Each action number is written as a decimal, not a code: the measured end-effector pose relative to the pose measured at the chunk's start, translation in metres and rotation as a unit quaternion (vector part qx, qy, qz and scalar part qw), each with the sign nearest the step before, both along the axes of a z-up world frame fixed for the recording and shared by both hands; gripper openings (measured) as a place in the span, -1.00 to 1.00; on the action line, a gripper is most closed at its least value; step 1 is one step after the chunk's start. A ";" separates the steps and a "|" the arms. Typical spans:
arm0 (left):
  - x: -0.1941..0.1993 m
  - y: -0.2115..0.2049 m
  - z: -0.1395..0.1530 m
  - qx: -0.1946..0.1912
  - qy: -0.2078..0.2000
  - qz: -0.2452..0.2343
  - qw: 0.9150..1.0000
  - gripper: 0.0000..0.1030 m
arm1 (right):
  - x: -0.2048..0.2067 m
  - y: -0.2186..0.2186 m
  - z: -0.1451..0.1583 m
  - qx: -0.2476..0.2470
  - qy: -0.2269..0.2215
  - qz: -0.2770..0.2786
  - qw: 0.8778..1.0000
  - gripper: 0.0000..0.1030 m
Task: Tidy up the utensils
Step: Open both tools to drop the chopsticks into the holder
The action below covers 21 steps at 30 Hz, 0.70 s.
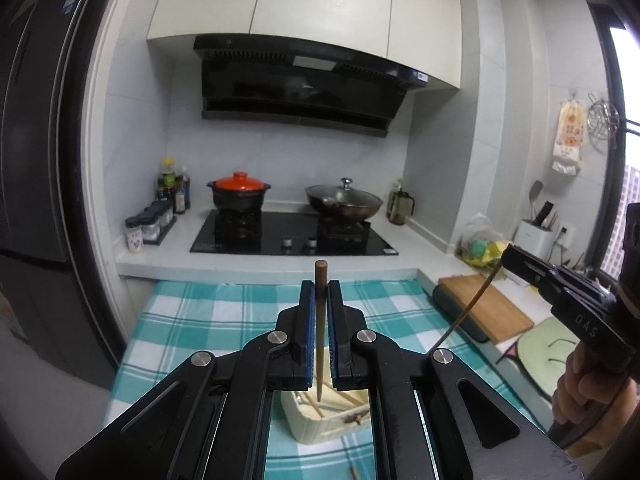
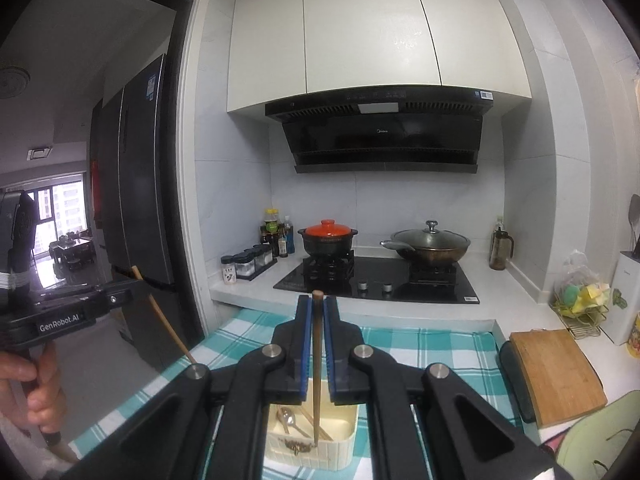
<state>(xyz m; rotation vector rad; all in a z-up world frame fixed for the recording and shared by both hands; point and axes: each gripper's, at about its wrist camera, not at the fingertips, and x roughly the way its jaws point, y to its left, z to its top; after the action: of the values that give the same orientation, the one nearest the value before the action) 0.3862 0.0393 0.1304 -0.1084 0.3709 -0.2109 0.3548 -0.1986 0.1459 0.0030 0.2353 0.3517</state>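
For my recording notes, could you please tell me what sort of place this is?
Most likely a home kitchen: a range hood hangs over a gas hob bearing a lidded wok, with white wall cabinets above.

Home kitchen. Black glass gas hob [image 2: 376, 280] under a black range hood [image 2: 384, 136] and white wall cabinets [image 2: 372, 28]; orange-lidded clay pot [image 2: 328, 236] and glass-lidded wok [image 2: 430, 244] on the burners. Dark tall refrigerator [image 2: 140, 168], sauce bottles [image 2: 276, 232], wooden cutting board [image 2: 556, 372] on the white bench [image 2: 248, 286].

wooden chopstick [image 1: 321, 320], glossy black hob [image 1: 294, 236], checked cloth [image 1: 192, 320]
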 end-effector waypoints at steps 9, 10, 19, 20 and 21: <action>0.083 -0.015 -0.068 -0.012 0.114 -0.016 0.993 -0.92 | 0.092 0.019 -0.054 -0.035 0.090 0.010 0.995 -0.88; 0.090 -0.018 -0.075 -0.010 0.127 -0.018 0.992 -0.92 | 0.104 0.022 -0.063 -0.042 0.115 0.013 0.992 -0.88; 0.115 -0.033 -0.103 0.009 0.180 -0.016 0.984 -0.71 | 0.164 0.034 -0.113 -0.044 0.204 0.014 0.978 -0.79; 0.112 -0.029 -0.100 0.008 0.176 -0.014 0.984 -0.46 | 0.166 0.034 -0.113 -0.041 0.203 0.013 0.978 -0.74; 0.105 -0.025 -0.096 0.008 0.169 -0.010 0.986 -0.31 | 0.164 0.034 -0.111 -0.035 0.198 0.013 0.979 -0.67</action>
<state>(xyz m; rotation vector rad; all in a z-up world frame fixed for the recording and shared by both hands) 0.4915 0.0146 0.0344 -0.1259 0.7120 -0.2091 0.5188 -0.1643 0.0351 0.0007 0.6434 0.3670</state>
